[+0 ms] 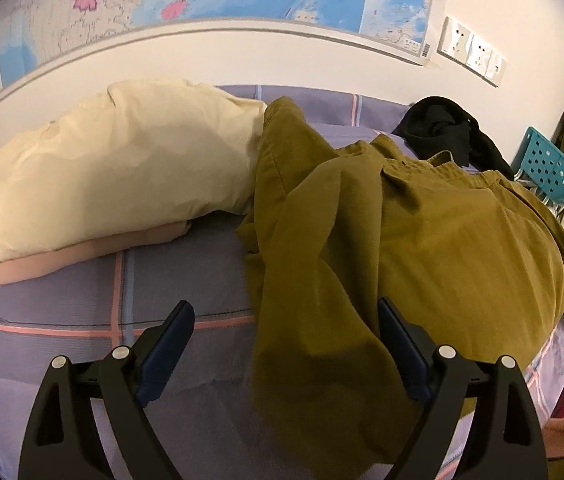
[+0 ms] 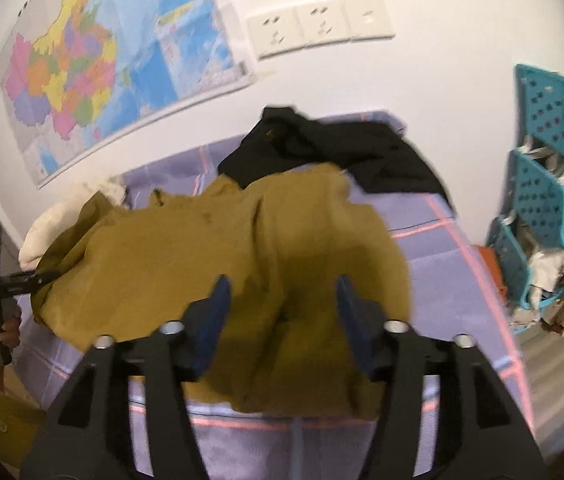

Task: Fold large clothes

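Mustard garment (image 1: 421,240) lies rumpled on bed (image 1: 82,312). L gripper (image 1: 285,344) spread wide, fabric edge btwn fingers. R gripper (image 2: 280,312) also spread, hovering over garment's near part.

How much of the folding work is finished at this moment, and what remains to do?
Little looks done. The mustard garment lies rumpled on the checked bedsheet, with no neat fold visible. Both the left gripper and the right gripper are open above it, holding nothing, so it seems a grasp is being set up. Left: flatten and fold it; the black garment behind lies crumpled, untouched.
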Tool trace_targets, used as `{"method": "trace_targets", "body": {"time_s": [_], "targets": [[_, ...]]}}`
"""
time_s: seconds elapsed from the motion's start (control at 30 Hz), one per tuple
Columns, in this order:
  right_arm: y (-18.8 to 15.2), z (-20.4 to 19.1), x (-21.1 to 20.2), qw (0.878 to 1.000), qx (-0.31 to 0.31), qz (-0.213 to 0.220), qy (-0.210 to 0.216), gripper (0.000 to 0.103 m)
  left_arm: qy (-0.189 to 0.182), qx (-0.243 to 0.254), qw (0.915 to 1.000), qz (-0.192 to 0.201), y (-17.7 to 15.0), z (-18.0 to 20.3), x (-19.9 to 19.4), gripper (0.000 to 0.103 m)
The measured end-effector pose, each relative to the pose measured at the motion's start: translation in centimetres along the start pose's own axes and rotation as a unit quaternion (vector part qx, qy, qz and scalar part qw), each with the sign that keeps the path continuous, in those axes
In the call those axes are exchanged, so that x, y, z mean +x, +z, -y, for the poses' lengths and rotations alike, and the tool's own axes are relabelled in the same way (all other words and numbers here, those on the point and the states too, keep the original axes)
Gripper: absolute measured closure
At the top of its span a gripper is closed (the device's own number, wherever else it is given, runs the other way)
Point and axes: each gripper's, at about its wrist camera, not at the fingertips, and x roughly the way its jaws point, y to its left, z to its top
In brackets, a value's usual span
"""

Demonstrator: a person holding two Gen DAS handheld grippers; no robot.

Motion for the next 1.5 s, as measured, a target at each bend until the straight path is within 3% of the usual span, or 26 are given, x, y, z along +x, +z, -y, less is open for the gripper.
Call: {"method": "trace_targets", "body": {"time_s": [0.23,0.33,0.37,0.43,0.5,0.67,0.8,0.9,0.97,1.03,1.1,1.13,1.23,1.33,1.37,1.5], "targets": [[-0.9,1.2,0.3,0.999,0.024,-0.018,-0.022,0.026,0.006,-0.001,1.0000,0.006,-0.4,0.2,-0.8,0.013],[-1.5,1.1,2.1,0.999,0.014,-0.039,-0.033,0.029,0.004,-0.001,1.0000,0.008,-0.6,0.2,-1.0,0.013],[-1.6,1.1,2.5,0.998,0.016,-0.046,-0.031,0.043,0.003,0.000,1.0000,0.007,-0.6,0.2,-1.0,0.013],[-1.4,0.8,3.1,0.998,0.003,-0.050,-0.036,0.059,0.004,-0.001,1.0000,0.008,-0.8,0.1,-1.1,0.013],[-0.7,0.8,2.8,0.998,-0.004,-0.046,-0.032,0.084,-0.001,-0.005,1.0000,0.007,-0.8,0.0,-1.0,0.013],[1.4,1.4,1.9,1.000,0.008,-0.011,-0.022,0.088,0.003,-0.003,0.9999,0.013,-1.1,-0.3,-1.3,0.013],[0.1,2.0,4.1,0.998,0.018,-0.050,-0.035,0.087,-0.012,-0.021,0.9997,0.008,-1.6,-1.1,-1.4,0.013],[-0.2,2.4,3.1,0.998,0.033,-0.037,-0.028,0.083,-0.032,-0.022,0.9991,0.014,-2.2,-1.5,-2.4,0.011],[-0.3,2.3,2.6,0.998,0.037,-0.036,-0.031,0.077,-0.066,-0.015,0.9977,0.012,-2.8,-1.8,-3.2,0.008],[-0.6,2.3,2.4,0.998,0.034,-0.039,-0.033,0.065,-0.094,-0.007,0.9955,0.010,-3.9,-1.9,-3.7,0.008],[-1.0,2.6,2.0,0.998,0.046,-0.035,-0.028,0.043,-0.112,0.001,0.9937,-0.001,-5.2,-1.8,-3.8,0.009],[-1.3,2.9,1.8,0.998,0.057,-0.033,-0.024,0.040,-0.111,0.005,0.9938,-0.008,-5.7,-1.7,-3.7,0.010],[-2.1,3.6,1.7,0.996,0.081,-0.032,-0.006,0.034,-0.119,0.008,0.9927,-0.019,-6.6,-1.4,-3.1,0.030],[-2.9,4.1,2.5,0.993,0.103,-0.048,0.012,0.033,-0.152,0.005,0.9882,-0.015,-6.6,-0.9,-2.8,0.060],[-3.0,3.9,2.6,0.994,0.097,-0.044,0.008,0.041,-0.158,0.007,0.9873,-0.015,-6.5,-0.6,-2.8,0.071],[-2.2,3.1,1.5,0.997,0.074,-0.028,0.007,0.077,-0.149,0.007,0.9888,-0.004,-5.8,-0.5,-3.6,0.086]]}}
